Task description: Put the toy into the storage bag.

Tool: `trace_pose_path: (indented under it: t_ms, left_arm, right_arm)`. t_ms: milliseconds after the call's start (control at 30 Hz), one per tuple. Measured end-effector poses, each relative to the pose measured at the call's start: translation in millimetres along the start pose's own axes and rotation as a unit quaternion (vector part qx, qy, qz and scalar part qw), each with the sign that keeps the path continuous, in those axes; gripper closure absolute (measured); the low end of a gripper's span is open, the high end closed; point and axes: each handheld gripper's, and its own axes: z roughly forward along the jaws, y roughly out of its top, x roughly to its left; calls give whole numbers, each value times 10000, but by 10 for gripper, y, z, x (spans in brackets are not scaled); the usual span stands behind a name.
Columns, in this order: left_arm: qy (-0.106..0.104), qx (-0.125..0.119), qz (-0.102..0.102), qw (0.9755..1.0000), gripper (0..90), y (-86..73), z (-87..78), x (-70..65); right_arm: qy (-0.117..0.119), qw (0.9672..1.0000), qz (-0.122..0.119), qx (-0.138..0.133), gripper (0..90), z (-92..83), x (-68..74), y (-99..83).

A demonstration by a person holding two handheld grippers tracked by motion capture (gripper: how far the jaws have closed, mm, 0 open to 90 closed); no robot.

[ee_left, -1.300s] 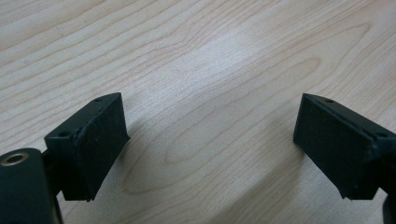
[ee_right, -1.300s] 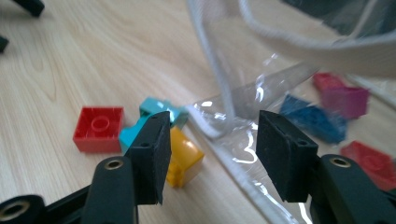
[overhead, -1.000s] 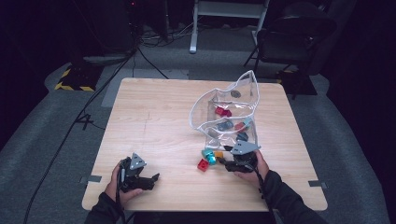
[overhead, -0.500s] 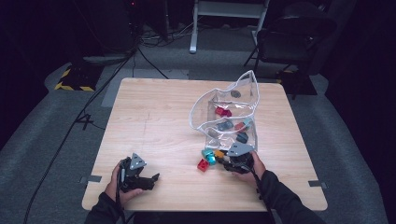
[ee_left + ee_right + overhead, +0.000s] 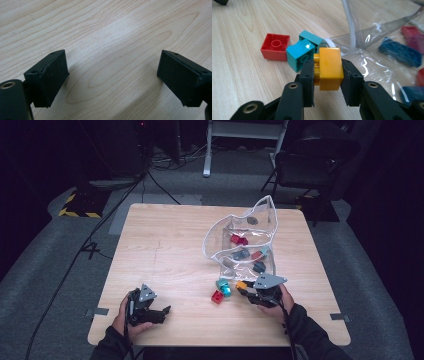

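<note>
The orange brick (image 5: 328, 68) sits clamped between the right gripper's (image 5: 327, 82) jaws, which have just closed on it, low over the tabletop (image 5: 165, 245). The clear bag (image 5: 245, 240) opens just beyond and to its right; teal bricks (image 5: 305, 51) and a red brick (image 5: 274, 47) lie left. The left gripper (image 5: 112, 80) rests well apart, jaws wide and empty.

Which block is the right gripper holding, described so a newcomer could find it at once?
Start at the clear plastic bag on the wooden table. Just outside its near corner, the right gripper clamps an orange block. The loose neighbours are teal blocks and a red block.
</note>
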Motion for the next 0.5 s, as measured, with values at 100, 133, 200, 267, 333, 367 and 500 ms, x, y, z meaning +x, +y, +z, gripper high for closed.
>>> trace_pose_path:
  t_ms: [100, 133, 200, 267, 333, 367, 500]
  left_arm:
    - [-1, 2, -3, 10000, 101, 0, 0, 0]
    - [-1, 2, -3, 10000, 101, 0, 0, -1]
    - [-1, 2, -4, 10000, 101, 0, 0, -1]
    - [-1, 3, -3, 10000, 101, 0, 0, -1]
    - [-1, 3, -2, 10000, 101, 0, 0, 0]
    - [-1, 2, -2, 10000, 101, 0, 0, 0]
    - [-1, 2, -3, 10000, 101, 0, 0, 0]
  right_arm:
    - [-36, 9999, -36, -126, 667, -110, -16, 36]
    - [-47, 9998, -20, -167, 667, -148, -22, 47]
    - [-74, 9997, -16, -220, 667, -215, -29, 64]
    - [-120, 9995, -32, -279, 668, -280, -37, 81]
    - [-154, 9992, -2, -356, 668, -342, -54, 98]
    - [-166, 9991, 15, -384, 668, -370, -61, 104]
    - [-235, 9987, 52, -458, 668, -458, -84, 126]
